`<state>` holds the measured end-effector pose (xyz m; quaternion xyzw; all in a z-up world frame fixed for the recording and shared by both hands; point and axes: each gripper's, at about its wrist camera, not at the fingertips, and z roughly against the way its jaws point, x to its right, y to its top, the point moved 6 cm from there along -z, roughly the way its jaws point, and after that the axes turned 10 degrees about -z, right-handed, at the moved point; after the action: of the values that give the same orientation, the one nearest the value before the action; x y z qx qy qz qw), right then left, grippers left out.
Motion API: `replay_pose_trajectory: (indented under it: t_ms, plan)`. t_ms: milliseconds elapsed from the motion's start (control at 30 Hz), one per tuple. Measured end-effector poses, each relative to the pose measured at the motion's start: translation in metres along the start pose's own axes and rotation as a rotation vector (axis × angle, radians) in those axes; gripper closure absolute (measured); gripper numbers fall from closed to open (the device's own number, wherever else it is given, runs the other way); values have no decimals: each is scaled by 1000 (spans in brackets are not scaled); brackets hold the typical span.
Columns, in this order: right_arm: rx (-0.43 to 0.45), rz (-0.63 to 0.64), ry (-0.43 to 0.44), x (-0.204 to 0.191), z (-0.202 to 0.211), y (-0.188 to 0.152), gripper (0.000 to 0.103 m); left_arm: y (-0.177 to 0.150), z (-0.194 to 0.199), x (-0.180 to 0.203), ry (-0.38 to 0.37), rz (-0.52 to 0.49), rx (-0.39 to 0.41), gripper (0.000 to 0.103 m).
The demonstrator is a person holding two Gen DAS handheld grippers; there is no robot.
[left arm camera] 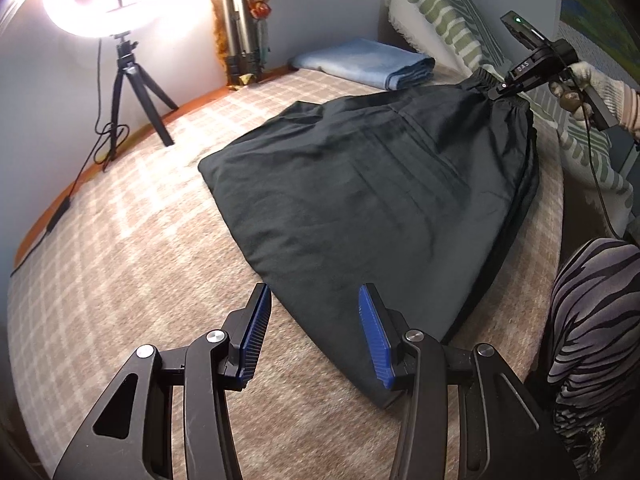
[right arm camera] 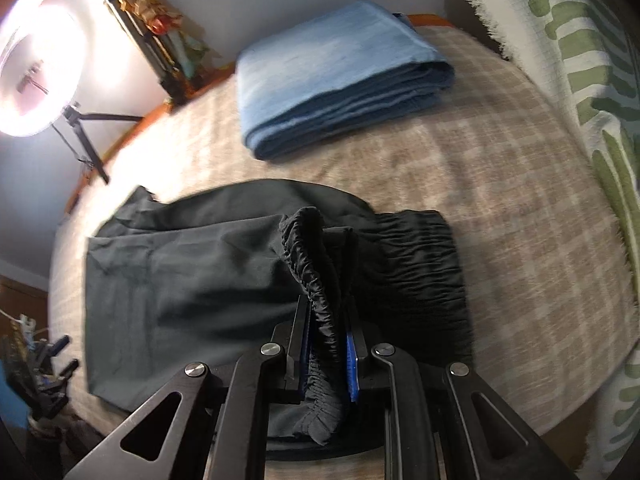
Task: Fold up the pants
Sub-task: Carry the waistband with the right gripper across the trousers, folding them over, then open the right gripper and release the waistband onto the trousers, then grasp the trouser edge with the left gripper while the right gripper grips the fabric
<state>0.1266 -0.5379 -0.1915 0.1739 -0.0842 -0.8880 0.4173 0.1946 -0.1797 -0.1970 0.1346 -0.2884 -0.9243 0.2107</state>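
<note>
Black pants (left arm camera: 380, 184): lie flat on the checked bed cover (left arm camera: 120, 260), already doubled leg on leg by the look of it, long axis running from the hem end near the front edge of the bed to the elastic waistband (right arm camera: 316, 280) at the far end, toward the striped pillow (left arm camera: 440, 4). Right gripper (right arm camera: 326, 276): clamped on a raised bunch of the waistband, blue pads pressing the gathered fabric from both sides; the rest of the band lies on the cover just beside it. Left gripper (left arm camera: 316, 320): jaws parted, nothing between the pads, poised just above the hem end with the hem corner directly under and ahead of its fingers; of the two it is the nearer to that end. Judgement: the next fold turns on the two ends of this long axis, waistband in the right, hem not yet taken by the left. Folded blue cloth (right arm camera: 340, 80): at the far corner of the bed, well apart from the pants. Ring light (left arm camera: 104, 0) on a tripod: beyond the bed's left edge. Writing: small pale letters on the right gripper's housing in the left wrist view, seemingly "DAS", not sure; no brand or label visible on the pants.
</note>
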Motion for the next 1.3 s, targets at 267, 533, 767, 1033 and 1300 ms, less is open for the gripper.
replay_pose_trajectory:
  t_ms: [267,533,767,1033,1300]
  plan:
    - [6,12,-29,18,-7,6,73,2,-6,9,-6,-33,-18,59]
    - [129,36,-67,21,35,5,62,7,-2,1,-4,5,-15,59]
    - [163,148,53,-46,56,-7,62,7,10,-14,-11,155,-26,59]
    - [113,373,199,-163,56,-28,52,-15,-1,-4,-29,319,-96,59]
    - [-3,521,311,-272,23,-64,48,-31,-18,15,-33,412,-123,59]
